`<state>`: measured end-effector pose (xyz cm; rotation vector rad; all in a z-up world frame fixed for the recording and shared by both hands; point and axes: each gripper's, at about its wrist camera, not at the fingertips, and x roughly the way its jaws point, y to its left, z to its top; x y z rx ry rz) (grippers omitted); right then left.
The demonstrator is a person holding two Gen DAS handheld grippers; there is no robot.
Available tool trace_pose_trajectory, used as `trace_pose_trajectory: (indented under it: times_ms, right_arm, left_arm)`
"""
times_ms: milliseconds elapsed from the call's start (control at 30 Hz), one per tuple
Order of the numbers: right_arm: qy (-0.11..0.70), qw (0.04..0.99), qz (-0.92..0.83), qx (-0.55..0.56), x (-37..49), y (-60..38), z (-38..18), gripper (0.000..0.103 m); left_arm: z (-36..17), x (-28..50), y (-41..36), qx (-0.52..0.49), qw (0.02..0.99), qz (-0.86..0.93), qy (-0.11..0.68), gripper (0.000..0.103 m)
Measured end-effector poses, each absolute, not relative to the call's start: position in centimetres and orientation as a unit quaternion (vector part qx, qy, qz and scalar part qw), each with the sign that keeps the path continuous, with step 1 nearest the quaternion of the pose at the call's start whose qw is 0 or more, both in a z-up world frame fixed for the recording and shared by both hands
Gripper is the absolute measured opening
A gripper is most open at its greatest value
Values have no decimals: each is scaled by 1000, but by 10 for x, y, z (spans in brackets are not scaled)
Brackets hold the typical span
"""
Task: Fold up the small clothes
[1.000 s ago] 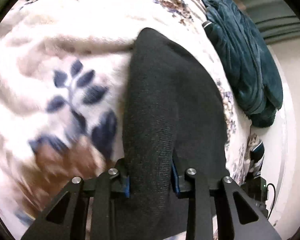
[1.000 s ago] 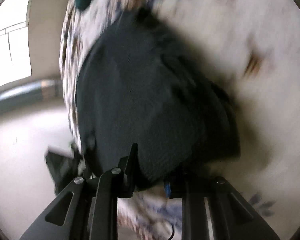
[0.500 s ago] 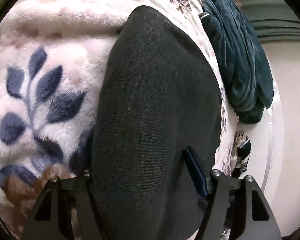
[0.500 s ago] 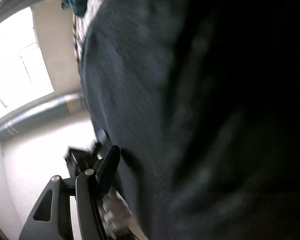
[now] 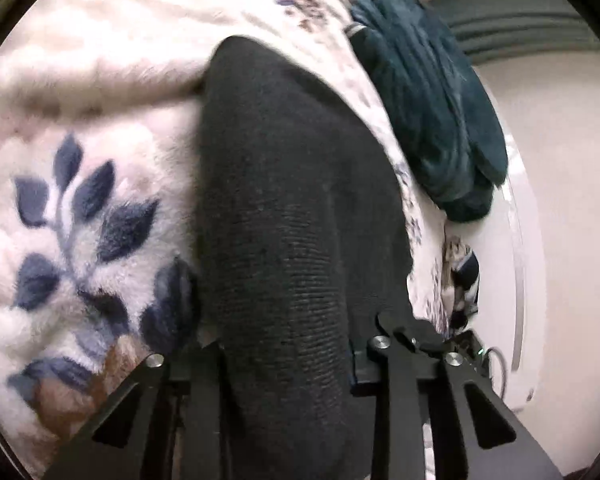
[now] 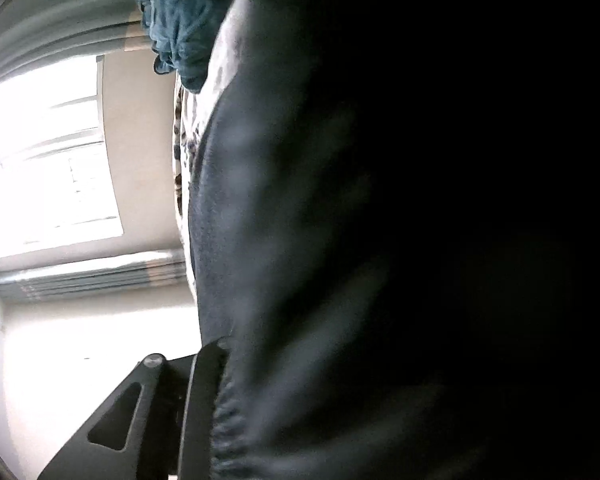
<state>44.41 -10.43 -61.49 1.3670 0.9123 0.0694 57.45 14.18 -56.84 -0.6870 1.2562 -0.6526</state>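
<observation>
A black knit [image 5: 292, 208] is held over a floral blanket [image 5: 100, 168].
The left gripper [image 5: 286, 364] jaws are clamped on its near edge; the right gripper [image 6: 204, 392] is smothered by cloth, so its jaws cannot be judged. A teal garment [image 5: 432, 112] lies nearby.

My left gripper [image 5: 286, 354] is matt black plastic with small shiny metal screw heads, and its fingers [image 5: 384, 364] press into a black knit garment [image 5: 292, 208]: fine ribbed weave up close, dull, slightly fuzzy, zero sheen. Under it is a fleece blanket [image 5: 100, 92], thick and plush, cream with navy leaf print and a brownish patch, proper fluffy pile. Off to the side, a teal garment [image 5: 432, 100] looks like velour or plush, soft with a faint sheen on the folds. From my right wrist the black cloth [image 6: 300, 240] fills nearly everything, blurry, matt. Only one matt plastic finger [image 6: 200, 392] shows there.
</observation>
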Motion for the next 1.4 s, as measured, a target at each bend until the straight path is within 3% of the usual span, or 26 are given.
trace_pose_trajectory:
  times_ms: [333, 700, 833, 1033, 1167, 1200, 1267, 1400]
  right_arm:
    - [385, 723, 32, 573, 455, -56, -537, 21]
    - [348, 760, 85, 541, 593, -5, -474, 20]
    - [341, 766, 97, 536, 679, 22, -486, 20]
    - [385, 772, 84, 499, 755, 64, -539, 20]
    - [472, 747, 61, 465, 752, 87, -580, 24]
    - [477, 746, 59, 461, 747, 87, -582, 33]
    - [480, 750, 40, 453, 724, 79, -580, 35]
    - [484, 759, -13, 436, 694, 36, -570, 43]
  left_arm:
    - [-500, 610, 153, -274, 725, -344, 530, 23]
    - [-445, 742, 188, -262, 760, -350, 480, 23]
    - [-455, 804, 202, -254, 771, -347, 470, 23]
    - [-535, 869, 217, -259, 751, -304, 526, 24]
    - [-574, 856, 214, -207, 735, -291, 576, 30]
    - [-573, 851, 215, -209, 734, -291, 577, 32]
    - [-568, 841, 217, -202, 738, -276, 581, 38]
    - [-554, 824, 217, -184, 753, -243, 583, 39]
